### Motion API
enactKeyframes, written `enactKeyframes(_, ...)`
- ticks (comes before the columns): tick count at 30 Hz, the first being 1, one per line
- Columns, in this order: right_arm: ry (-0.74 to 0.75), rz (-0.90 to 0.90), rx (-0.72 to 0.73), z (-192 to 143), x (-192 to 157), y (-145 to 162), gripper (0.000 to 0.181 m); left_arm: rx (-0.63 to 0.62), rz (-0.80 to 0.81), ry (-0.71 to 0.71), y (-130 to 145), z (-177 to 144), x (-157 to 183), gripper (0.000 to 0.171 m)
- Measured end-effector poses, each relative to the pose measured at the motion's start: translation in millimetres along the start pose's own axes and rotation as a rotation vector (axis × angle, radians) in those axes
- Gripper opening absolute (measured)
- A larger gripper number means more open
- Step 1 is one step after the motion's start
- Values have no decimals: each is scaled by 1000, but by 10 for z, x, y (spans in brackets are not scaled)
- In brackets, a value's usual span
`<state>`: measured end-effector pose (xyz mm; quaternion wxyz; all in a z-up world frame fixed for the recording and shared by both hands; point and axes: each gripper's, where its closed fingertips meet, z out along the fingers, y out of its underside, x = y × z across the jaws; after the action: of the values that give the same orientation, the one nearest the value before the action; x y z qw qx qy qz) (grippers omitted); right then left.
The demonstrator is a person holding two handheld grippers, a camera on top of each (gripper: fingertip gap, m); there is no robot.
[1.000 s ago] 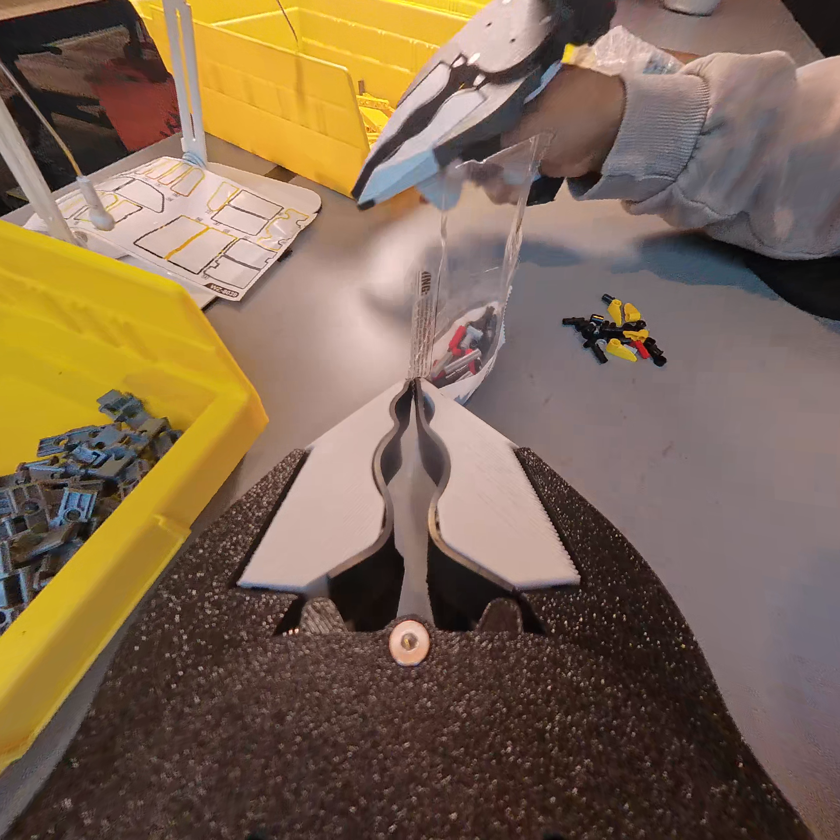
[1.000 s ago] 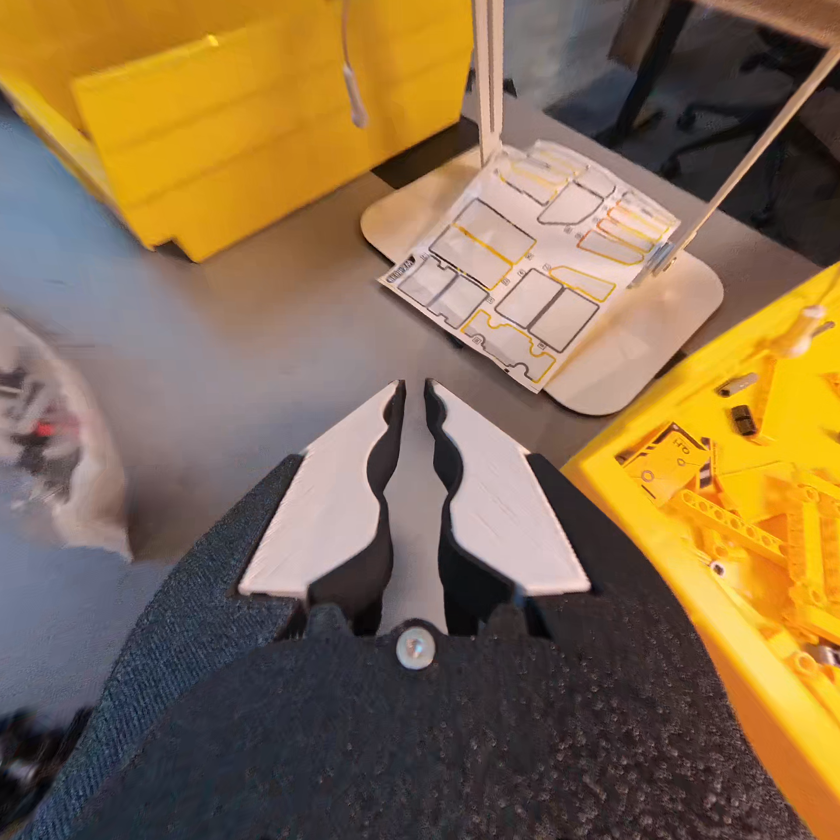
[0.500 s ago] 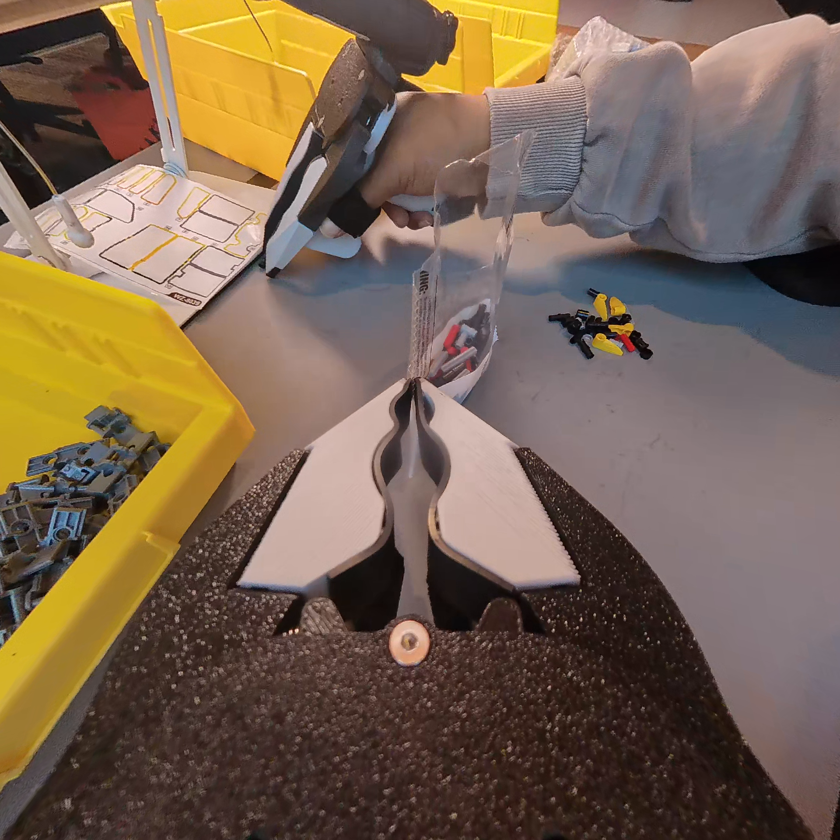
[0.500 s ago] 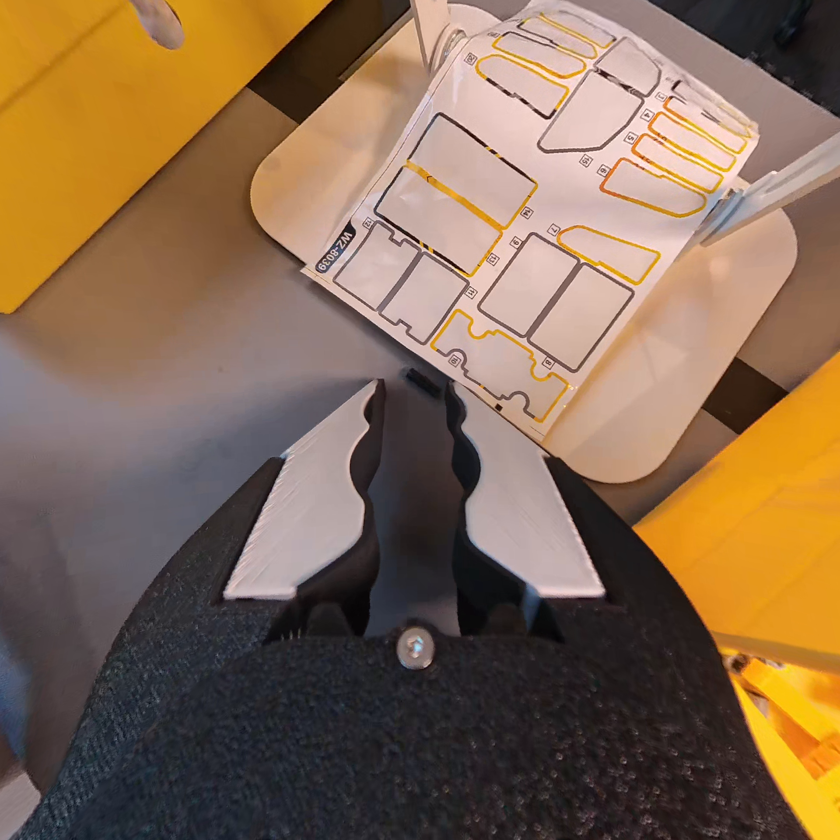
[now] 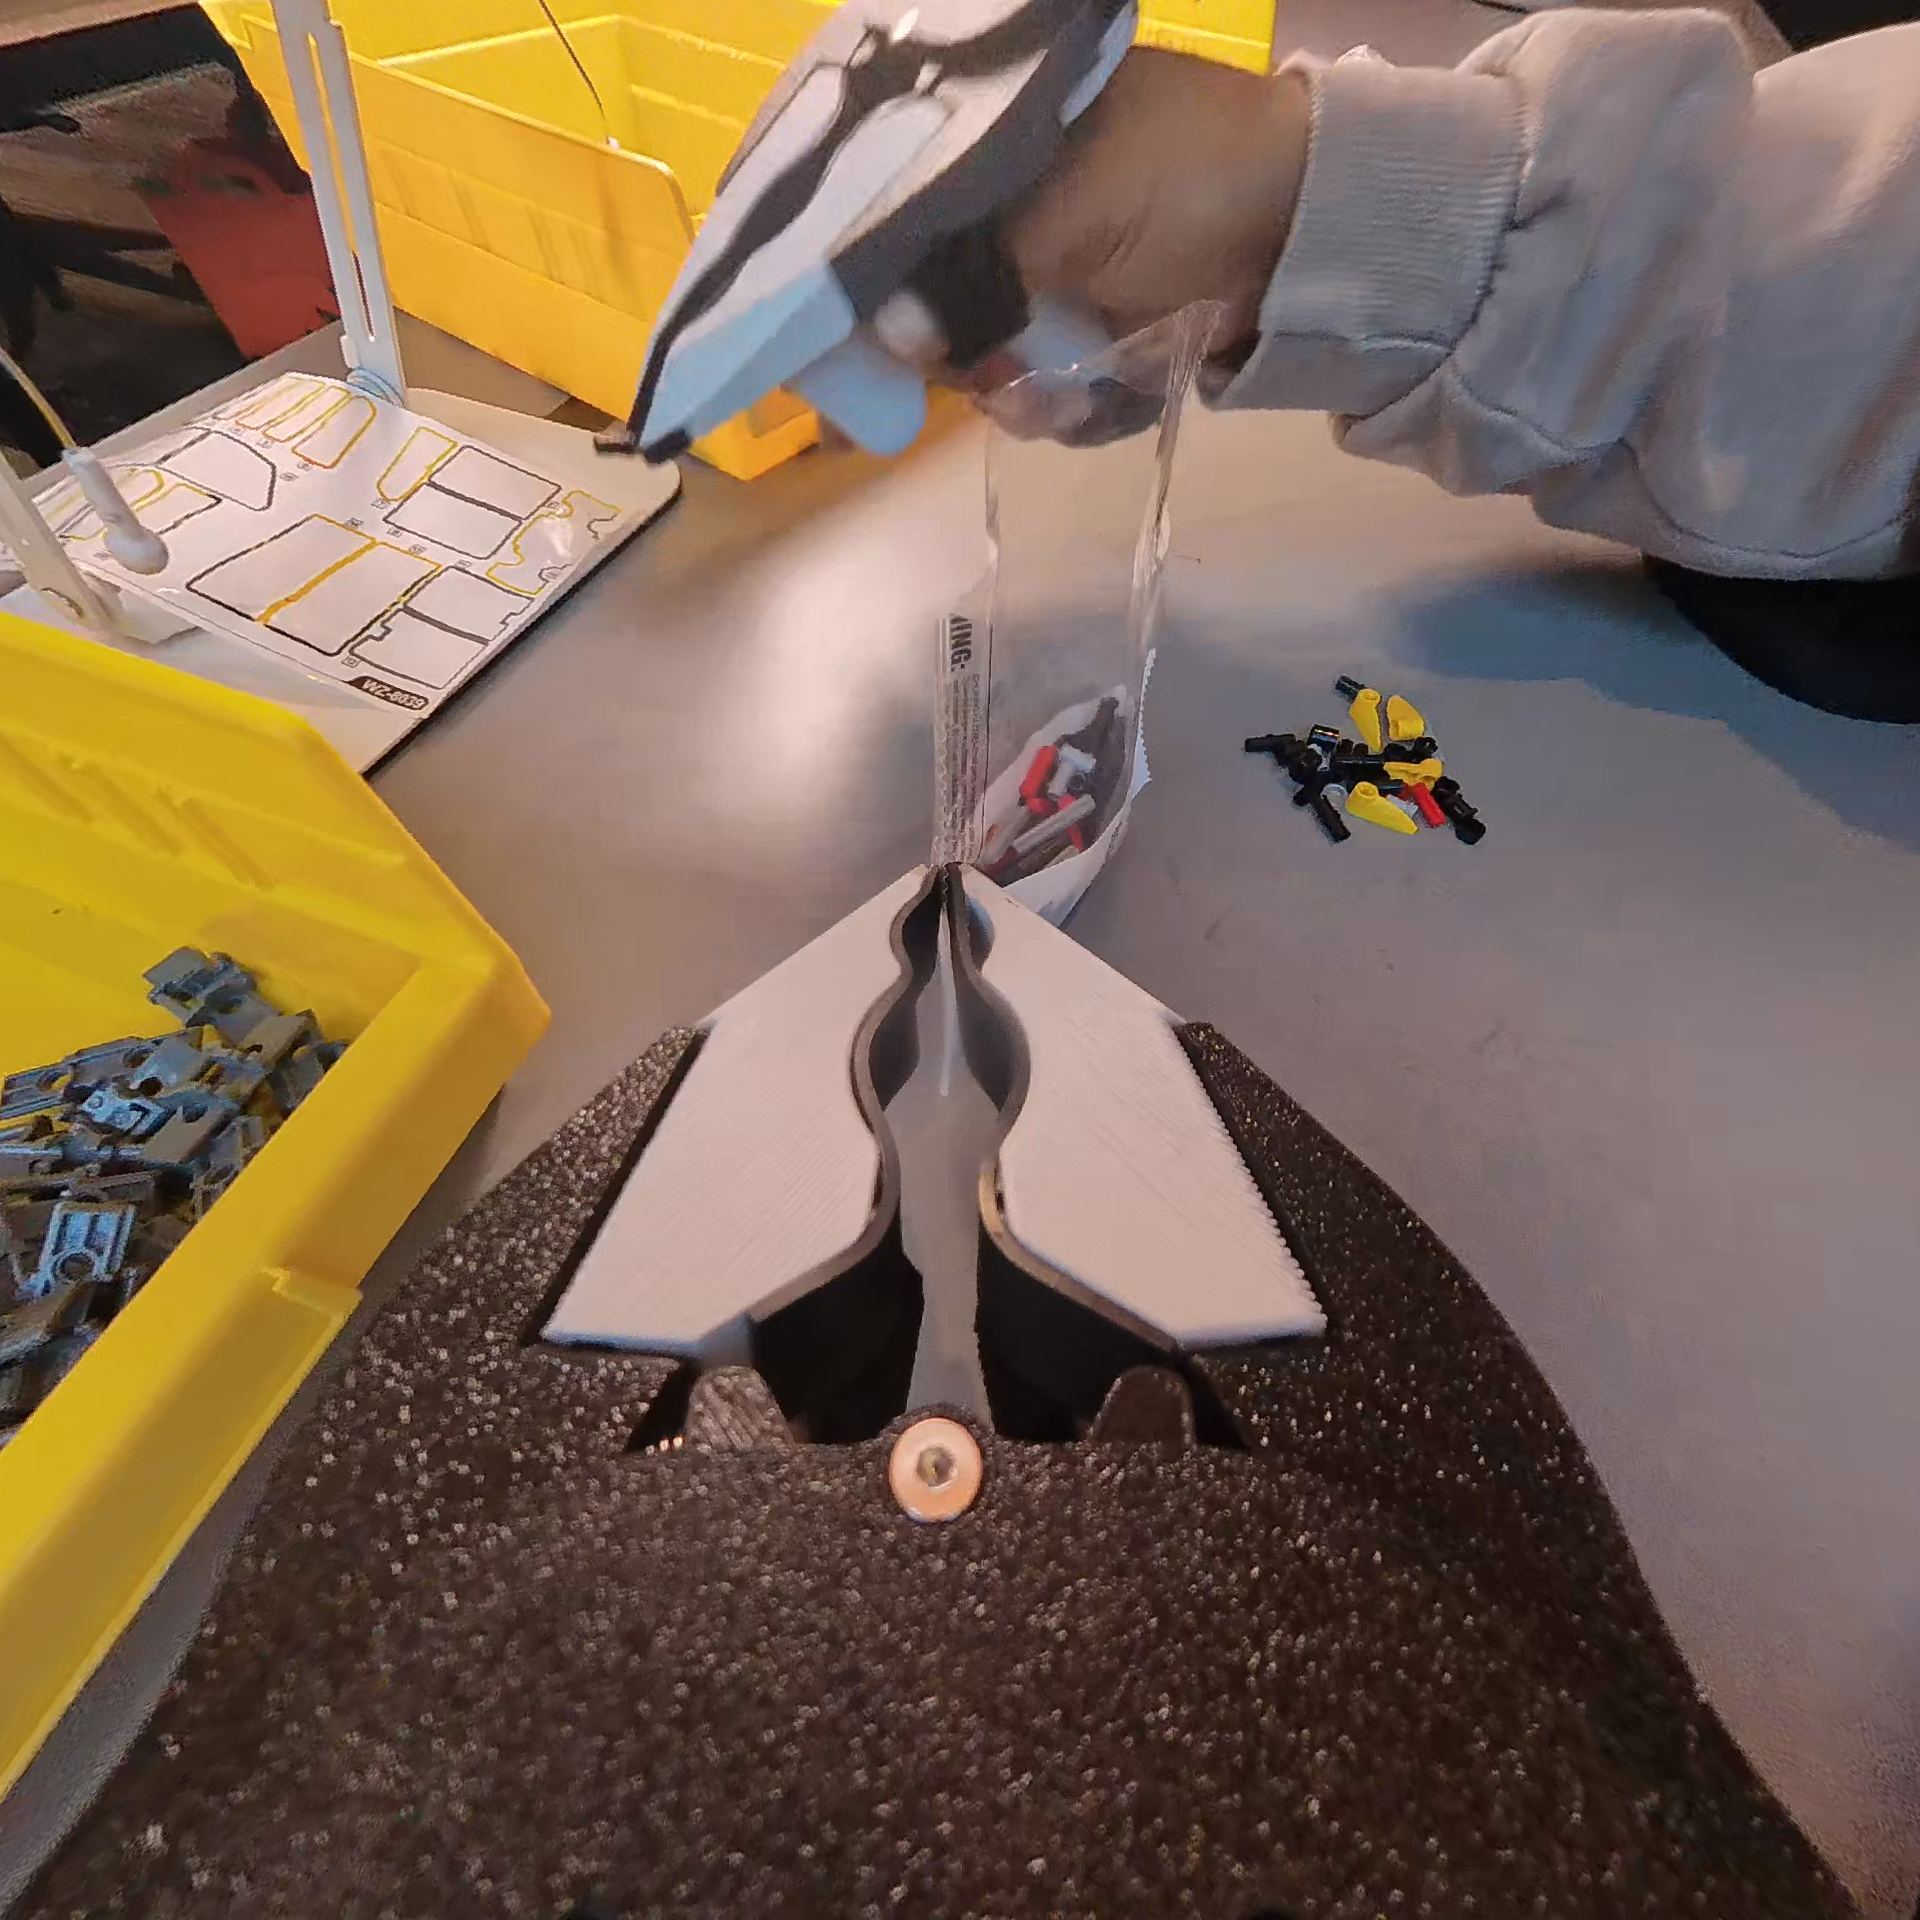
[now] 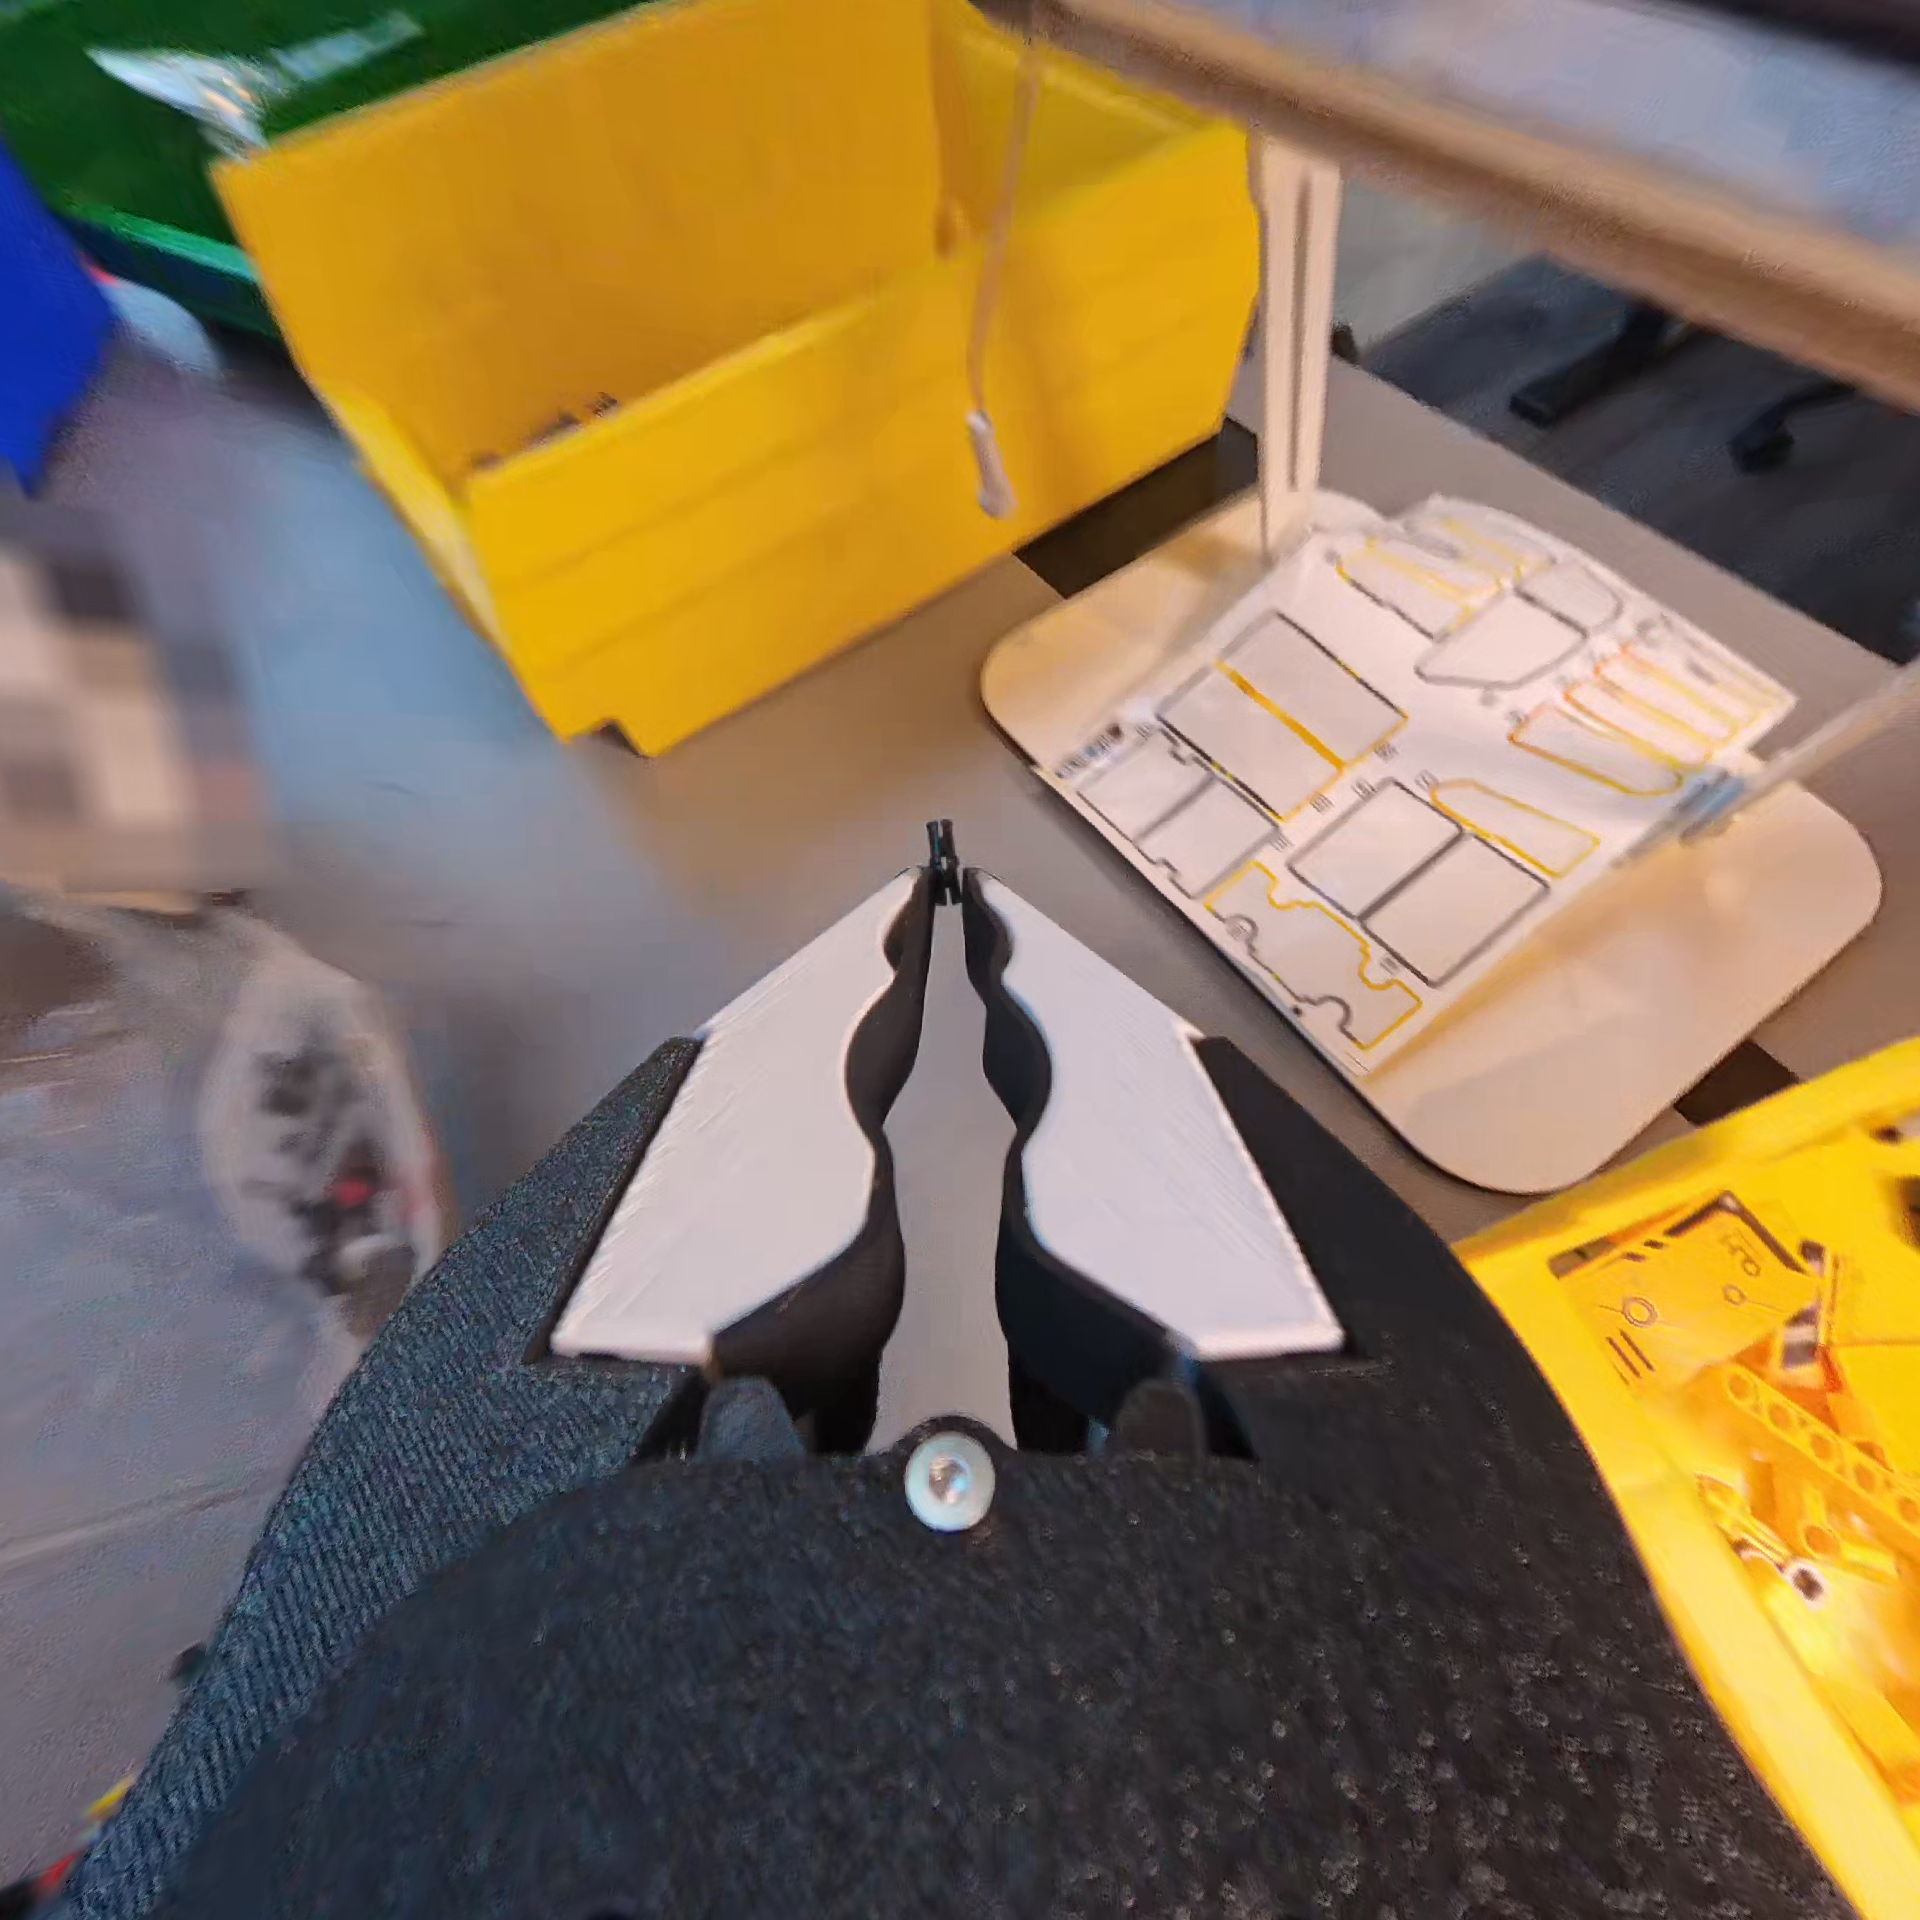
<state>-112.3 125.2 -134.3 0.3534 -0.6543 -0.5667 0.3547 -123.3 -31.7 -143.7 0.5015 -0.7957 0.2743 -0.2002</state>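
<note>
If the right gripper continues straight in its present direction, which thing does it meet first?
Probably the bare grey table: the right gripper, shut on a small black pin, points between yellow bin and sticker sheet. Depth unclear.

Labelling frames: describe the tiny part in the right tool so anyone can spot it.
In the right wrist view, start from the white sticker sheet on the grey table. Just left of it, the right tool pinches a small black pin, the only part held off the table.
</note>
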Motion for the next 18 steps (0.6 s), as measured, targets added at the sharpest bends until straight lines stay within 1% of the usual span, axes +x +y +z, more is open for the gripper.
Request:
enactKeyframes(2, -130, -41, 105, -321, -373, -276, 4, -9, -8, 10, 18, 52, 20, 0)
enactKeyframes(3, -213, -74, 135, -483, -606, -375, 4, -14, -8, 14, 26, 77, 34, 0)
enactKeyframes(4, -291, -116, 126, -618, -831, -402, 4, -17, -5, 16, 29, 98, 51, 0)
enactKeyframes(5, -343, -166, 88, -712, -1011, -367, 5, -18, 0, 19, 26, 114, 69, 0)
enactKeyframes(7, -353, -265, 5, -773, -1182, -228, 5, -16, 8, 24, 7, 139, 97, 0)
enactKeyframes(9, -313, -314, -54, -738, -1196, -84, 5, -12, 15, 31, -9, 150, 127, 0)
enactKeyframes(11, -285, -320, -63, -735, -1155, -11, 13, -12, 23, 33, -14, 151, 144, 0)
enactKeyframes(15, -302, -248, 98, -1022, -1137, -131, 24, -4, 30, 24, -34, 143, 139, 0)
enactKeyframes(16, -294, -234, 109, -1109, -1098, -98, 24, -4, 31, 14, -34, 140, 120, 0)
enactKeyframes(18, -269, -212, 50, -1222, -999, 130, 25, 0, 26, -22, -43, 134, 53, 0)
